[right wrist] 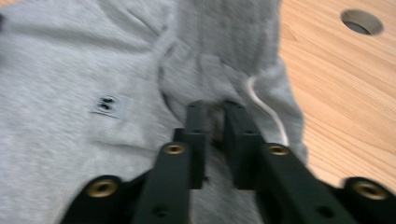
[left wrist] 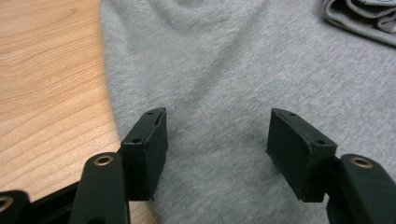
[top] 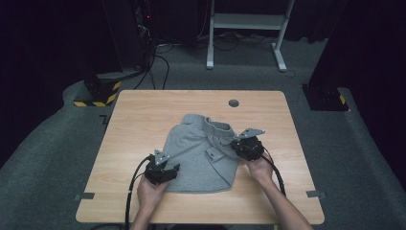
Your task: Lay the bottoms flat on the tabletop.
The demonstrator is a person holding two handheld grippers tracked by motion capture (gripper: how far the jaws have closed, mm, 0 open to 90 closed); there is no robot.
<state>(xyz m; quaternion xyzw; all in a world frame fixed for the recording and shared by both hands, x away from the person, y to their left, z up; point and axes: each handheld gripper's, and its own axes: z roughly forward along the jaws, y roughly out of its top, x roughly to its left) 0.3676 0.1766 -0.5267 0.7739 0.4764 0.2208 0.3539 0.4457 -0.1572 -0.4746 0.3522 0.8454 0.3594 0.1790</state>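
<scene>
Grey shorts [top: 201, 153] lie crumpled on the table [top: 143, 115], white drawstring showing. Left gripper [left wrist: 217, 140] gapes wide over the cloth; right gripper [right wrist: 215, 135] stands narrow, pinching a fold near the waistband.

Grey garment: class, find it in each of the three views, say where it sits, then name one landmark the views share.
High view: the grey garment lies crumpled mid-table, slightly right of centre.
Left gripper view: it covers the centre and right, with bare wood at left.
Right gripper view: it covers the left and centre, with wood at right.
Shared landmark: the wooden table; its round hole also appears top right in the right gripper view.
</scene>
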